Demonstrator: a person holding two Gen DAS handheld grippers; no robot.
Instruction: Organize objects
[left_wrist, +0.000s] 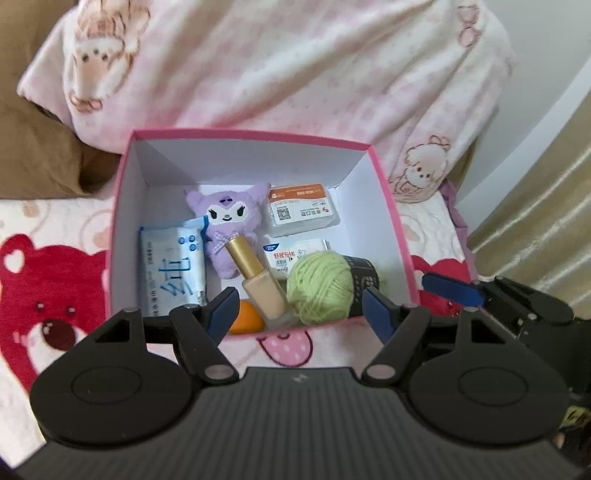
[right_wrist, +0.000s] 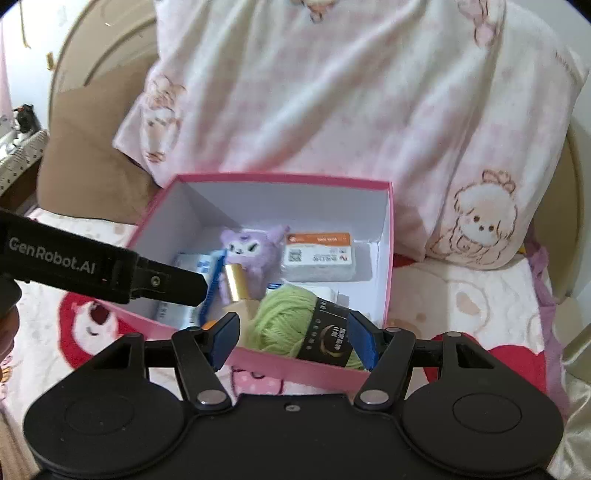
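Observation:
A pink box (left_wrist: 391, 206) with white inner walls stands on the bed, also in the right wrist view (right_wrist: 280, 363). In it lie a purple plush (left_wrist: 225, 218), a blue wipes pack (left_wrist: 171, 269), a foundation bottle (left_wrist: 258, 284), a green yarn ball (left_wrist: 319, 288), an orange sponge (left_wrist: 245, 323), an orange-labelled clear case (left_wrist: 301, 216) and a small tissue pack (left_wrist: 291, 254). My left gripper (left_wrist: 301, 314) is open and empty over the box's near edge. My right gripper (right_wrist: 293, 338) is open and empty above the yarn ball (right_wrist: 284, 321).
A pink-and-white blanket (left_wrist: 295, 66) is piled behind the box. The bed cover (left_wrist: 48, 295) has red bear prints. A brown cushion (left_wrist: 33, 155) lies at back left. The left gripper's arm (right_wrist: 92, 266) crosses the right wrist view. The right gripper shows at right (left_wrist: 509, 299).

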